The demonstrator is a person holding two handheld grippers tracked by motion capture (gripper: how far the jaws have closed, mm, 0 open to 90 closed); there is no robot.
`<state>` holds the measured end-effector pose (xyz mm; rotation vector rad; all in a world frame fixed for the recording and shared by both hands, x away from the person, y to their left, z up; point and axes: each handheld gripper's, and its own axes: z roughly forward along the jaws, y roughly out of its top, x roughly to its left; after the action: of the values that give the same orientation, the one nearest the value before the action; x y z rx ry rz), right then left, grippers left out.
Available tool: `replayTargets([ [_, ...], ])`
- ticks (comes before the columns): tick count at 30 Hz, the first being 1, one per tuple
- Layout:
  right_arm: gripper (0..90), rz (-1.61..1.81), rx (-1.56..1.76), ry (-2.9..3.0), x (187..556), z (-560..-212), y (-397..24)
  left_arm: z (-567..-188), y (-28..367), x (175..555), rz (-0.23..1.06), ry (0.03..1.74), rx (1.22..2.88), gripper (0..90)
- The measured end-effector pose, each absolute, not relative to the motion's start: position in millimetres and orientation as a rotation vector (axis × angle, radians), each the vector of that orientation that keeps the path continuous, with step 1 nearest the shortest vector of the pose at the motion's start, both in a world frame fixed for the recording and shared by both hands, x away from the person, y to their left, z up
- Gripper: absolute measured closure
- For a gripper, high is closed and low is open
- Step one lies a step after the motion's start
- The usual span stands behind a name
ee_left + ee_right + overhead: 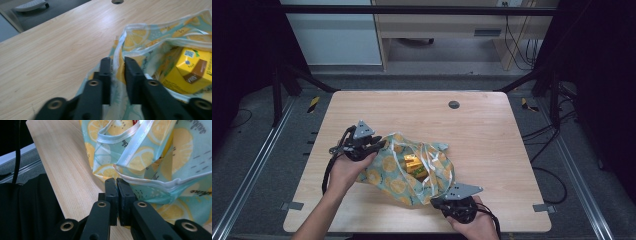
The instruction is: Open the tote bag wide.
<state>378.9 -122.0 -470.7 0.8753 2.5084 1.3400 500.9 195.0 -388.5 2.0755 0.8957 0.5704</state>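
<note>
A light-blue cloth bag (394, 177) printed with lemon slices lies on the wooden table (492, 140), its mouth held apart. Inside it sits a yellow carton (414, 164) with a brown band, which the left gripper view also shows, as the carton (190, 72). My left gripper (381, 145) is at the bag's left end; in its own view, the left gripper (117, 63) is shut on the bag's white-trimmed rim (119, 53). My right gripper (436, 201) is at the bag's near right end. Its own view shows the right gripper (116, 181) shut on the bag's edge (150, 183).
A round cable hole (454, 104) sits in the table's far middle. Black frame bars and cables stand around the table, and the near edge lies just below both hands. A white drawstring (428, 162) loops across the bag's mouth.
</note>
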Motion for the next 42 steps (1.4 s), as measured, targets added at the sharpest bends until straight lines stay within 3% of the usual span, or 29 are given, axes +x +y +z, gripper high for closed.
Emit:
replayTargets([
  [4, 87.8, 1.316, 0.88, 2.515, 380, -473, -122, -387, 201, 495, 0.579, 0.881, 2.046, 88.2],
  [11, 87.8, 1.3, 0.886, 2.509, 381, -473, -123, -370, 217, 465, 0.561, 0.816, 1.903, 89.2],
  [17, 87.5, 1.267, 0.899, 2.507, 381, -474, -125, -383, 236, 433, 0.501, 0.784, 1.875, 89.4],
  [28, 87.3, 1.253, 0.947, 2.49, 385, -476, -128, -426, 257, 392, 0.407, 0.703, 1.985, 89.5],
  [34, 86.5, 1.251, 0.968, 2.484, 387, -477, -130, -451, 257, 390, 0.403, 0.712, 2.128, 89.3],
  [42, 87.7, 1.229, 0.993, 2.482, 391, -480, -134, -469, 263, 400, 0.389, 0.783, 2.185, 89.4],
])
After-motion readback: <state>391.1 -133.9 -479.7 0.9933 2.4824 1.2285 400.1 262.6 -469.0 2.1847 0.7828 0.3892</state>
